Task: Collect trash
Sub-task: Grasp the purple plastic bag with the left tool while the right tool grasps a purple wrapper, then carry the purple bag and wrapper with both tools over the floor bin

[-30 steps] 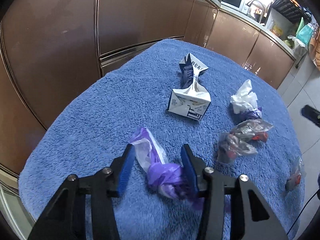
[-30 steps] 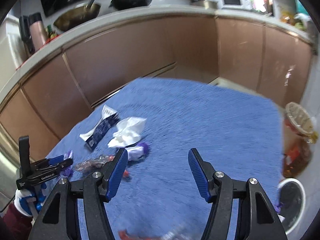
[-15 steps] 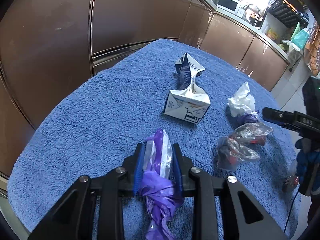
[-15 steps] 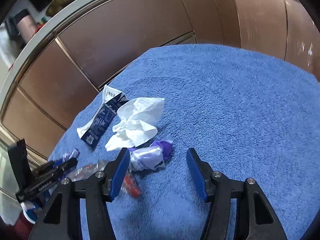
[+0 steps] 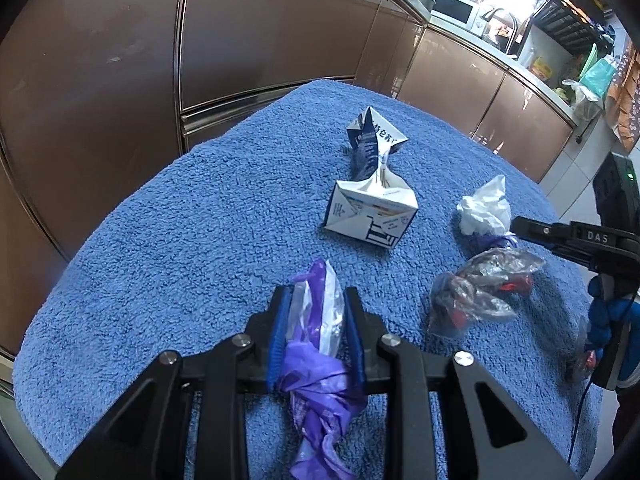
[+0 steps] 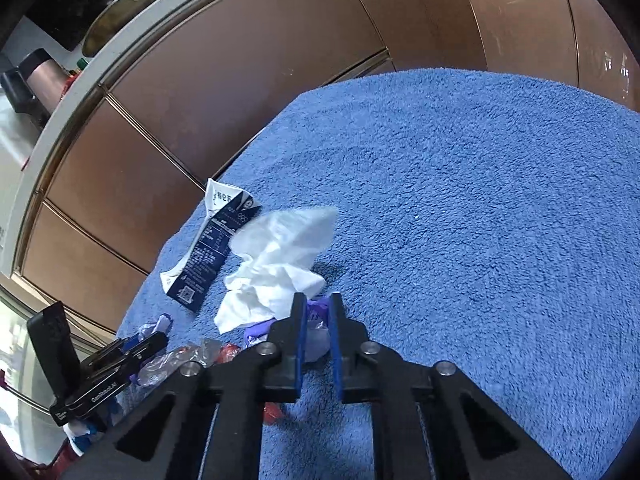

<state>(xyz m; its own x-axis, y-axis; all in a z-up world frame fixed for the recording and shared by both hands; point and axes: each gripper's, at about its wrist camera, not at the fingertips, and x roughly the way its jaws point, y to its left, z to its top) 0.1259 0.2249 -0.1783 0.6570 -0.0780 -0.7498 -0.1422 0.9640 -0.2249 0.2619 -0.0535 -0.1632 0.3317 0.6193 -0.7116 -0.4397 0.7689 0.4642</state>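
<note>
Both clamped, left gripper on crumpled purple-and-white plastic wrapper, right gripper on small purple-white wrapper just under white tissue; thin film risks slipping free.

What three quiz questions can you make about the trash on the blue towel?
1. True or false: the left gripper is shut on a purple wrapper.
2. What lies right behind the right gripper fingers: (a) white tissue, (b) spoon, (c) cup?
3. Fill in: the crushed carton lies on the blue ___.

Key: 1 true; 2 a; 3 towel.
</note>
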